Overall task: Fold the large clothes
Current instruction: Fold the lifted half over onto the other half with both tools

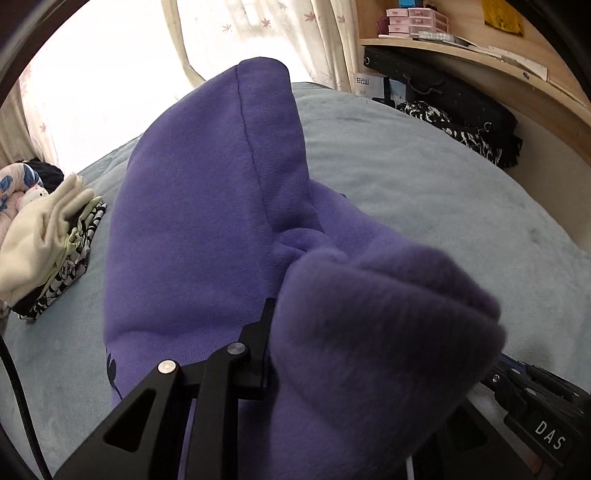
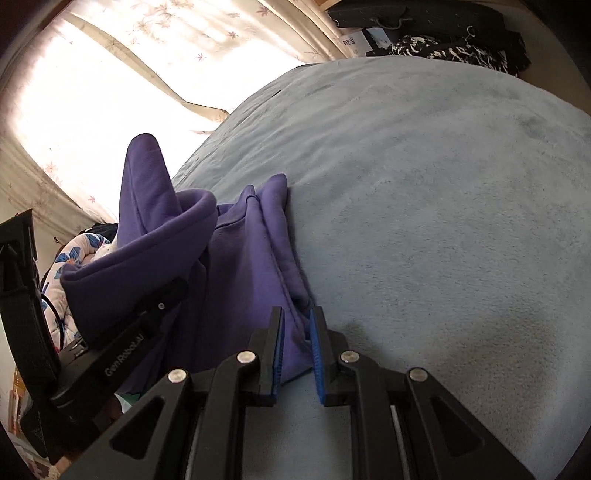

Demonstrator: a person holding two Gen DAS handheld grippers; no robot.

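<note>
My right gripper (image 2: 297, 343) pinches the purple hoodie (image 2: 243, 251) on the grey-blue blanket (image 2: 424, 206). My left gripper (image 1: 280, 332) is buried in fabric; I cannot tell its state. Floral curtains (image 2: 177, 33) glow behind.

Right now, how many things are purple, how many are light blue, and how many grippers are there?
Purple: 1, the purple garment
Light blue: 1, the bed cover
Black grippers: 2, the left gripper and the right gripper
Total: 4

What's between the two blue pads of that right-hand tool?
A bunched edge of the purple garment sits between the pads of the right hand-held gripper, lying on the grey-blue blanket. The right wrist view shows it.
</note>
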